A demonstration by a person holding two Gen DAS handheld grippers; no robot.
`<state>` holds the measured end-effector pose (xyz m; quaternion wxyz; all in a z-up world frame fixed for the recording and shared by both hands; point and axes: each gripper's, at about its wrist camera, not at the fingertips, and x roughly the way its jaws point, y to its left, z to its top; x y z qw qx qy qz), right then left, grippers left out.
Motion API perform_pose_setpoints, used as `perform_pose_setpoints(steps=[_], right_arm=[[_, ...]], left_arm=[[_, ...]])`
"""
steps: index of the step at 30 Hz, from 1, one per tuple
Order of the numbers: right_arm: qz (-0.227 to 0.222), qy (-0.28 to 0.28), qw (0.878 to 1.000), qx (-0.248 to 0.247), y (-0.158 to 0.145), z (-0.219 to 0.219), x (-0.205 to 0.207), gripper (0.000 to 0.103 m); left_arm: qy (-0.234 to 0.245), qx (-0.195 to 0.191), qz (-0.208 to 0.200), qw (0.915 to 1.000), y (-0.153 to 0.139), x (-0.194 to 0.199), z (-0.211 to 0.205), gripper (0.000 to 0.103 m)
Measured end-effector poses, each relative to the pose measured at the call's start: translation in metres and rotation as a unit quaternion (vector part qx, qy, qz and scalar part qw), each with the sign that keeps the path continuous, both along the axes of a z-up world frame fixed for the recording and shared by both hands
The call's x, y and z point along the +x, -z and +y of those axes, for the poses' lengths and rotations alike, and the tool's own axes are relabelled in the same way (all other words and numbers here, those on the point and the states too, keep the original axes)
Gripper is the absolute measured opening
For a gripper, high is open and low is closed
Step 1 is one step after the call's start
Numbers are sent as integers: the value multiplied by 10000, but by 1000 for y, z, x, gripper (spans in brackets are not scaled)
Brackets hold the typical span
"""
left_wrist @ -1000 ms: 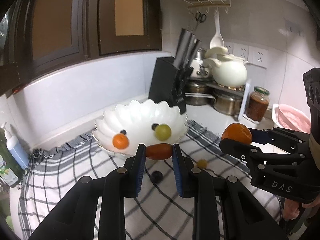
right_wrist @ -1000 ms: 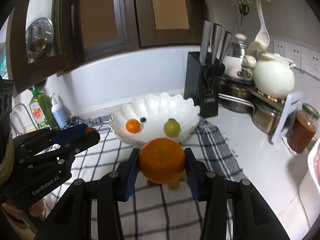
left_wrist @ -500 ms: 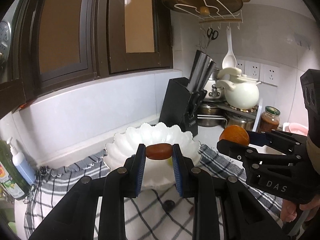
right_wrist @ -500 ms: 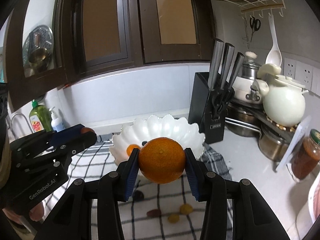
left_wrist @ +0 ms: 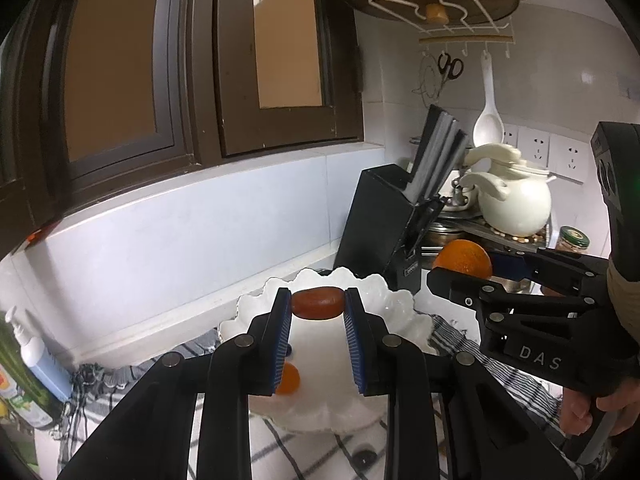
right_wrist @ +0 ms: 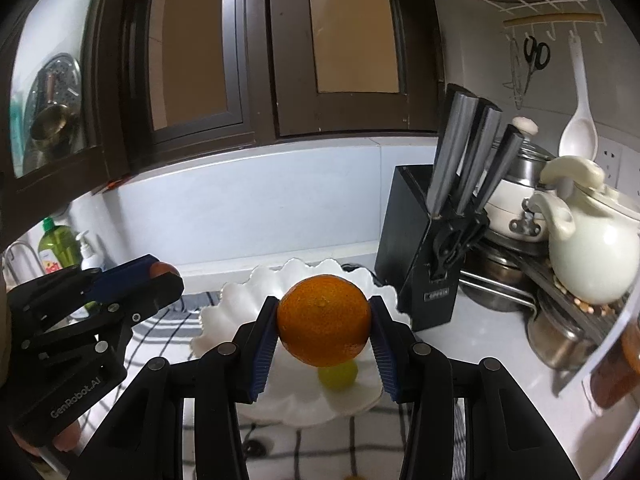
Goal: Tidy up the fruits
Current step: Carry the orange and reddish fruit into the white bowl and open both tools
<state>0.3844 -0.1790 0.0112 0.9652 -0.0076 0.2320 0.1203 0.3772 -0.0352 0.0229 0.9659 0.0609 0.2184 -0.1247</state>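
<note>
My left gripper [left_wrist: 318, 308] is shut on a small red oval tomato [left_wrist: 318, 307], held over the white scalloped bowl [left_wrist: 396, 312]. A small orange fruit [left_wrist: 289, 379] lies in the bowl, partly behind my left finger. My right gripper [right_wrist: 323, 326] is shut on a round orange [right_wrist: 323, 326], also above the bowl [right_wrist: 228, 312], where a green grape [right_wrist: 338, 376] rests under the orange. In the left wrist view the right gripper [left_wrist: 460, 270] with the orange [left_wrist: 464, 258] hangs to the right. The left gripper [right_wrist: 160, 276] shows at the left of the right wrist view.
The bowl stands on a checked cloth [left_wrist: 516, 388] with a dark berry [left_wrist: 364, 458] on it. A black knife block [right_wrist: 424, 264] stands right of the bowl. Behind it are a white teapot [right_wrist: 592, 256] and pots. Soap bottles [left_wrist: 32, 364] stand at the far left. A hand [left_wrist: 600, 408] grips the right tool.
Both grippers have moved forward and up with their fruit, from over the cloth to above the bowl. The bowl now lies close beneath them.
</note>
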Motion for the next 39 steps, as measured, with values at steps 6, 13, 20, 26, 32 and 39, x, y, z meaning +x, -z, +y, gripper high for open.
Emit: perform_pose_setpoints(steps=[6,13,20,26,32,39], right_arm=[[238,-45,9997,-30,9,4,38,45],[627,-76,9979,-160,26,11,86,45],[1156,-124,9921,-473,47,23,134,45],[1528,-156,9848,-813,71,36,172,45],[1916,-164,9759,-1035,92,42,199,45],[2241,-189,9682,-1093,104,45,221,45]], left_arm=[[-38,-24,378,9993,10,39,0,27],[-79,54,858,9963,30,84,6,27],[-159,130,1412,9898,52,128,16,27],[-189,280,1814,9828,73,160,17,27],[-206,357,2153,9757,91,187,18,27],[-221,310,2462,9685,105,209,17,27]])
